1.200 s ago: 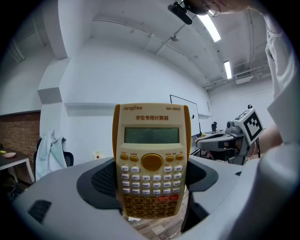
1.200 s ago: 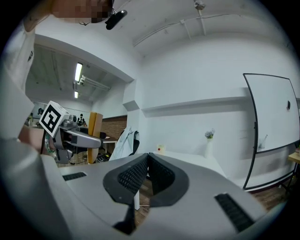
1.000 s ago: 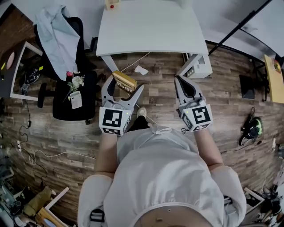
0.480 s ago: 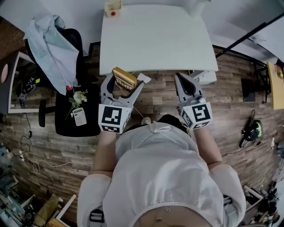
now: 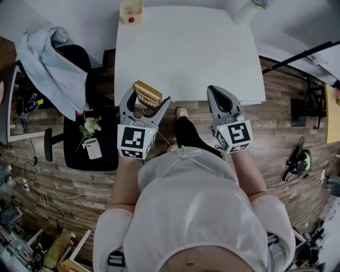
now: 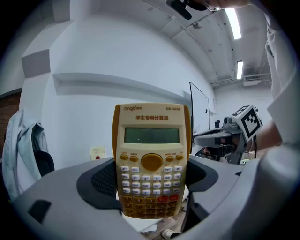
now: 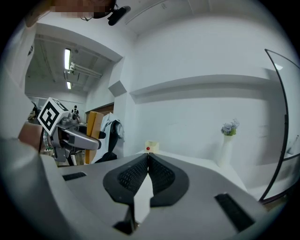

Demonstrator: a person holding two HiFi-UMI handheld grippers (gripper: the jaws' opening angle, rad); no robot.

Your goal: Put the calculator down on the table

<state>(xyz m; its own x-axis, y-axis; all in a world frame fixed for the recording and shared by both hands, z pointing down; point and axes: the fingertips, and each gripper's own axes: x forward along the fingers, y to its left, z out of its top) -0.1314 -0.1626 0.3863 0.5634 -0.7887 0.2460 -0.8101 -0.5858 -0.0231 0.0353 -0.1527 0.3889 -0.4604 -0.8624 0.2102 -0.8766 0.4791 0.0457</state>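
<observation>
A yellow calculator (image 5: 147, 94) (image 6: 152, 159) stands upright between the jaws of my left gripper (image 5: 142, 103), which is shut on it, at the near left edge of the white table (image 5: 186, 48). In the left gripper view its screen and keys face the camera. My right gripper (image 5: 219, 96) is held over the table's near edge to the right, shut with nothing between its pads (image 7: 148, 174). The left gripper (image 7: 70, 133) with the calculator also shows at the left of the right gripper view.
A small cream box with a red dot (image 5: 131, 10) sits at the table's far left corner and a white vase with flowers (image 7: 227, 140) at its far right. A black chair (image 5: 87, 106) with a pale jacket (image 5: 45, 64) stands left of the table on the wooden floor.
The person has walked up to the table. Both grippers, earlier over the floor, now reach its near edge. The left gripper still holds the calculator.
</observation>
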